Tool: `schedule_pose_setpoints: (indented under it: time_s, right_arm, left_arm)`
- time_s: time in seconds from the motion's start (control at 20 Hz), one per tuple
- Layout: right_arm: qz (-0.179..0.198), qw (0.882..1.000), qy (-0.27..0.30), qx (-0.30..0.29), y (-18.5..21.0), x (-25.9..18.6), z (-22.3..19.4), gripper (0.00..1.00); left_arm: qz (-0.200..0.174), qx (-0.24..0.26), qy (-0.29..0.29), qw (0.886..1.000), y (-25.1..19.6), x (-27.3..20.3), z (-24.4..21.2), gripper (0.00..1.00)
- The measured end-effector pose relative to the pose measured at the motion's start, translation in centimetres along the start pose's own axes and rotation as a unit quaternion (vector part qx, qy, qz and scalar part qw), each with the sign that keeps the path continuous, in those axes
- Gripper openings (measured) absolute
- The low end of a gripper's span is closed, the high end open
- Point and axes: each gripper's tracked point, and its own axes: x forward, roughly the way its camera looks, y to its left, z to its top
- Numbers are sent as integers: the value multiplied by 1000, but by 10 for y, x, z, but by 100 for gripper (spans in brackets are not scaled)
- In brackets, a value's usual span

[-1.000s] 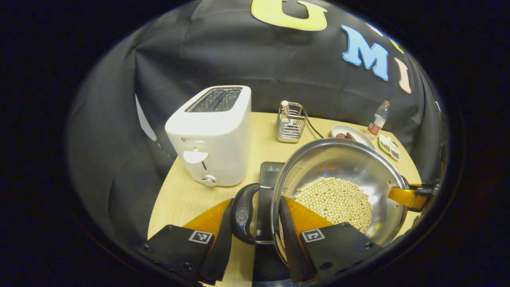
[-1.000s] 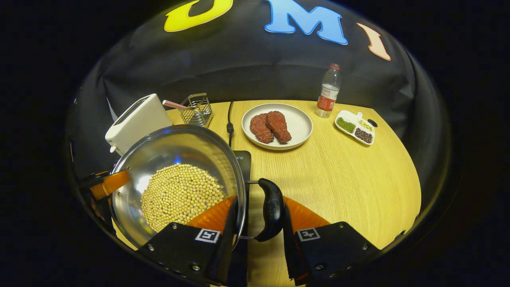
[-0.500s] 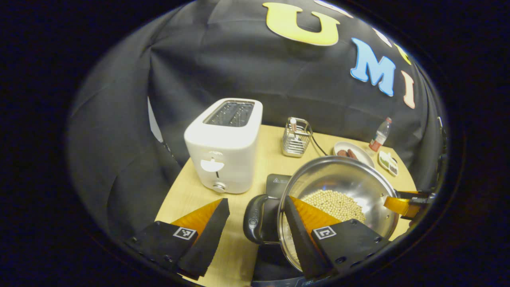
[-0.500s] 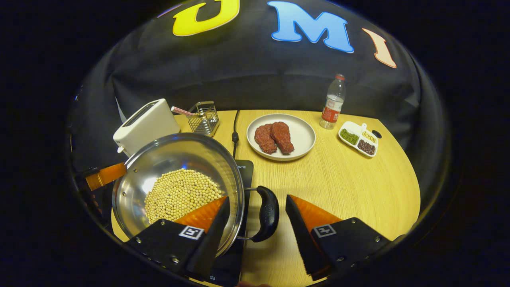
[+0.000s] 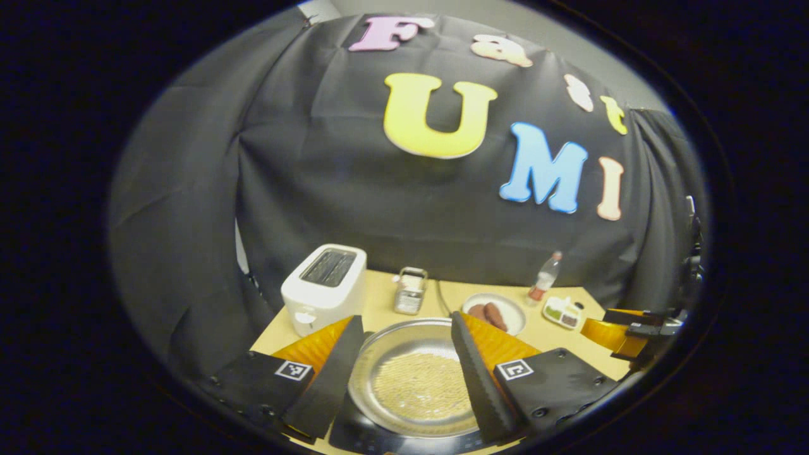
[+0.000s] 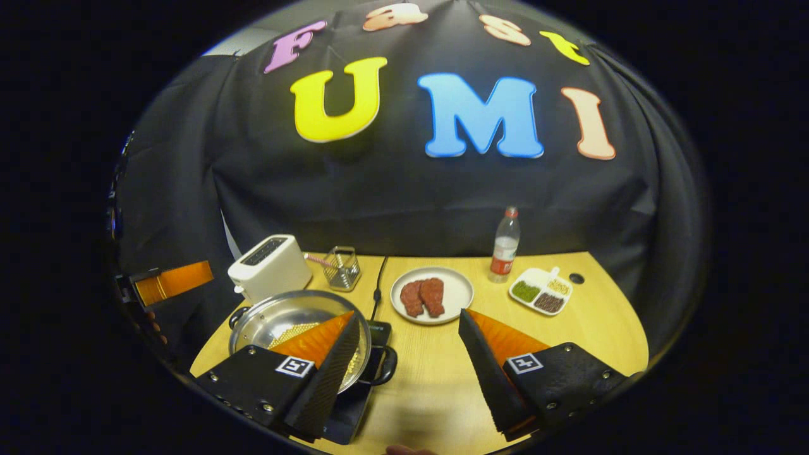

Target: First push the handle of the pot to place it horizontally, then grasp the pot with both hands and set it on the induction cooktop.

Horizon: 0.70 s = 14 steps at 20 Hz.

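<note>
Left gripper [image 5: 404,373]: you hold it above the table with its jaws spread wide and nothing between the fingers; the pot shows in the gap below them.
Right gripper [image 6: 404,363]: yours is parted wide too, gripping nothing; bare table lies between its fingers. It also shows at the right edge of the left gripper view [image 5: 622,332], off to the pot's side.
Pot [image 6: 297,322]: a steel pot with pale beans [image 5: 417,388] in it, sitting on the induction cooktop; one black side handle [image 6: 385,366] sticks out toward your right gripper, level with the rim, and a second shows at the far left rim.
Induction cooktop [image 6: 354,404]: a black slab at the near edge of the table, its corner showing under the pot.
Table [image 6: 569,335]: light wood, rounded at the far right.
Toaster [image 6: 268,265]: white, just behind the pot on the left, close to its rim.
Wire caddy [image 6: 341,268]: beside the toaster, with a striped stick leaning out of it.
Cable [image 6: 378,284]: black, running from the back of the table down to the cooktop.
Plate [image 6: 461,284]: white, two pieces of red meat [image 6: 423,297] on it, to the right of the pot and apart from it.
Bottle [image 6: 504,246]: clear plastic with a red label, upright behind the plate.
Divided dish [image 6: 537,291]: white, holding green, dark and pale grains, near the bottle.
In the way: nothing lies between either gripper and the pot.
</note>
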Motion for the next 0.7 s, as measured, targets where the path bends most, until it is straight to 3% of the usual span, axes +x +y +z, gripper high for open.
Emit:
schedule_pose_setpoints:
  time_s: [0.3,0.55,0.6,0.7]
  right_arm:
    - [-24,995,-99,0,-52,-82,75,95]
    - [-52,986,-158,19,-94,-133,113,95]
    - [-60,984,-166,20,-103,-141,116,95]
    - [-71,981,-177,29,-114,-153,121,95]
  left_arm:
    - [-40,15,-101,994,-110,-60,68,91]
    - [-58,23,-139,988,-163,-91,92,92]
    - [-60,21,-144,987,-168,-98,95,100]
    - [-70,18,-150,986,-179,-109,97,92]
